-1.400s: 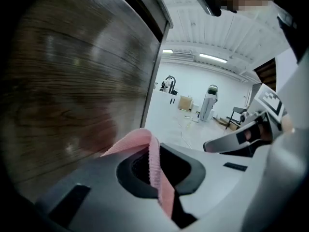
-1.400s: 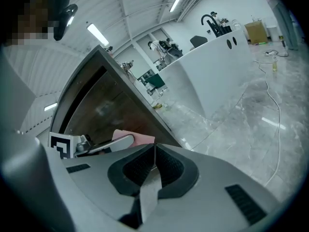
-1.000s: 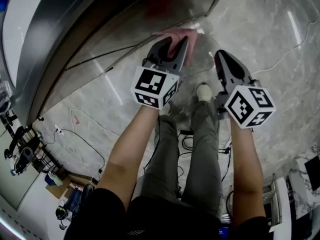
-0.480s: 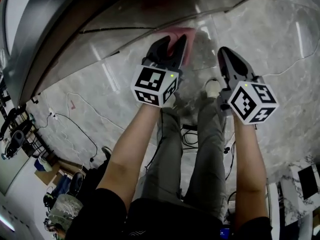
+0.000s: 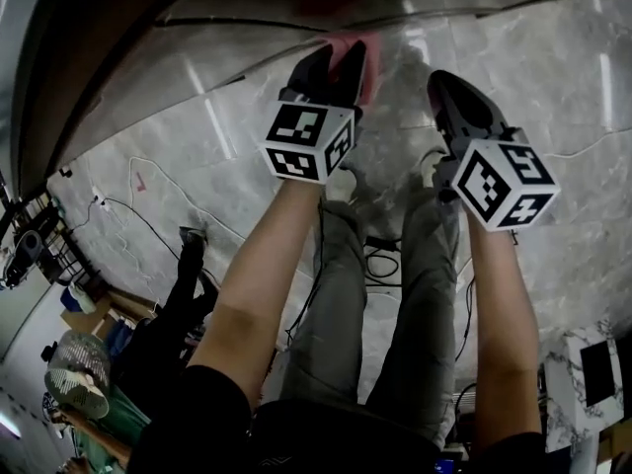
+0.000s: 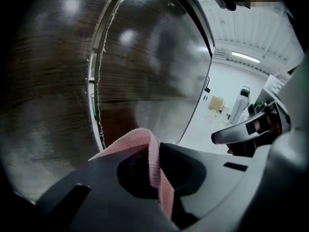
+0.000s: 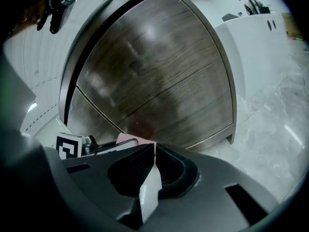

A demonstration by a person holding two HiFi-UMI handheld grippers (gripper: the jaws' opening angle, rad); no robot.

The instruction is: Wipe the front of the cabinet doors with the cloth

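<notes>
Two dark wood-grain cabinet doors [image 7: 154, 76] fill the middle of the right gripper view, glossy, split by a thin slanting seam and set in a grey frame. Pale marbled floor tiles [image 5: 553, 77] spread across the head view, shining with light streaks. Thin white cables [image 5: 148, 230] trail over the tiles at middle left. Clutter sits in the lower left corner beside a dark shape that may be another person, too blurred to be sure. A white counter [image 7: 256, 33] stands at upper right of the right gripper view.

The left gripper [image 5: 339, 62], top centre, pinches a pink cloth [image 5: 360, 52] near the cabinet's lower edge. The right gripper [image 5: 441, 85], just right of it, has its jaws pressed together on nothing. Bare forearms and grey-trousered legs [image 5: 336, 304] block the lower centre.
</notes>
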